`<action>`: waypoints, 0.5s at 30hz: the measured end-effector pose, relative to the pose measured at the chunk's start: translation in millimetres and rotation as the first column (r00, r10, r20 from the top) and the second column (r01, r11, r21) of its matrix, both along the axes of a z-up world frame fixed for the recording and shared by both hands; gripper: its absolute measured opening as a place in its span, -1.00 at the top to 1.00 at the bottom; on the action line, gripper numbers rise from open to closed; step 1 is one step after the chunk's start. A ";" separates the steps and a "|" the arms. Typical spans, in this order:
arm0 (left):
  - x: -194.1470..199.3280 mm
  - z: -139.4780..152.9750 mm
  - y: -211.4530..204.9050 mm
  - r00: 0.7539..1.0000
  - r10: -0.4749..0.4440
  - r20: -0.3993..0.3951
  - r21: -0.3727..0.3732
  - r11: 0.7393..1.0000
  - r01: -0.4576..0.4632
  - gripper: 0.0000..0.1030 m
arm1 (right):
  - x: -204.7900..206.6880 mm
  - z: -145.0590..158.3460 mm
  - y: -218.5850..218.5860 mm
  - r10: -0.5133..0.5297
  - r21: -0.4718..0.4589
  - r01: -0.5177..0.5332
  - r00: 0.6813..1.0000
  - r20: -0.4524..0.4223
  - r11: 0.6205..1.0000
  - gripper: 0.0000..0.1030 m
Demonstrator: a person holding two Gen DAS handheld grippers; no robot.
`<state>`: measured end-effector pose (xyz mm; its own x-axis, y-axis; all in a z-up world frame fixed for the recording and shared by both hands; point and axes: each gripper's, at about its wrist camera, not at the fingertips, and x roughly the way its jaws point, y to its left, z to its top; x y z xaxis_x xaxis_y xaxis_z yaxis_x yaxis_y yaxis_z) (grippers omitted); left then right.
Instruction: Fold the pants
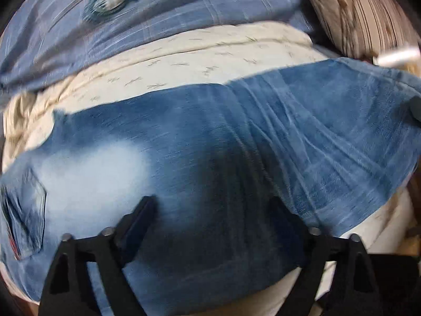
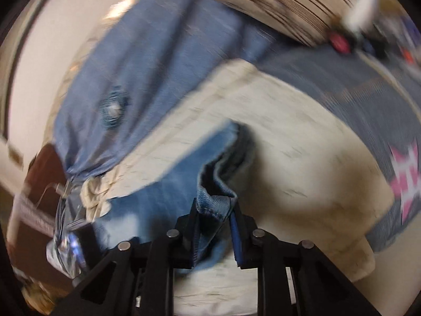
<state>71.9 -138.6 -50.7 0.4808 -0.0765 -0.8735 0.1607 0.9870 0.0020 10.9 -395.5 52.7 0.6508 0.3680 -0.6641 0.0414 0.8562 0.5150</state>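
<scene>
The jeans [image 1: 210, 144] lay across a cream quilt [image 1: 184, 58], a blue pillow [image 1: 158, 8] behind. The right gripper [image 2: 214, 208] pinched their hem; the left gripper [image 1: 213, 205] stood open above the denim.

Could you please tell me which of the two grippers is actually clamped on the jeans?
The right gripper: its jaws pinch the jeans' stitched hem. The left gripper stands wide open above the denim.
</scene>
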 end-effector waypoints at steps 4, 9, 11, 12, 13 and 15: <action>-11.2 23.6 63.0 0.987 0.159 0.026 -0.136 0.979 -0.155 -0.56 | -2.7 27.6 59.7 0.128 -0.051 -0.124 0.988 0.089 0.991 0.59; -50.5 51.4 165.0 0.918 0.388 0.081 -0.223 0.905 -0.363 -0.56 | -11.8 18.8 131.7 0.274 -0.059 -0.269 0.955 0.113 0.961 0.59; -61.6 55.5 193.9 0.890 0.447 0.084 -0.242 0.876 -0.417 -0.56 | -13.2 2.2 159.7 0.329 -0.049 -0.325 0.940 0.092 0.944 0.59; -67.4 56.2 205.5 0.877 0.472 0.085 -0.246 0.863 -0.441 -0.56 | -13.1 -9.2 172.5 0.348 -0.045 -0.346 0.934 0.076 0.937 0.59; -73.0 55.8 215.6 0.865 0.495 0.083 -0.244 0.852 -0.463 -0.56 | -12.4 -20.1 182.8 0.363 -0.040 -0.361 0.930 0.061 0.932 0.59; -78.0 51.9 229.5 0.856 0.513 0.067 -0.246 0.840 -0.485 -0.56 | -5.7 -52.3 203.6 0.415 -0.024 -0.415 0.910 -0.011 0.909 0.48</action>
<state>-6.1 90.9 1.2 0.6075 0.0271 -0.7939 -0.3411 0.9115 -0.2299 5.2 -191.9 0.4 0.4394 0.5871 -0.6799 -0.3179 0.8095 0.4935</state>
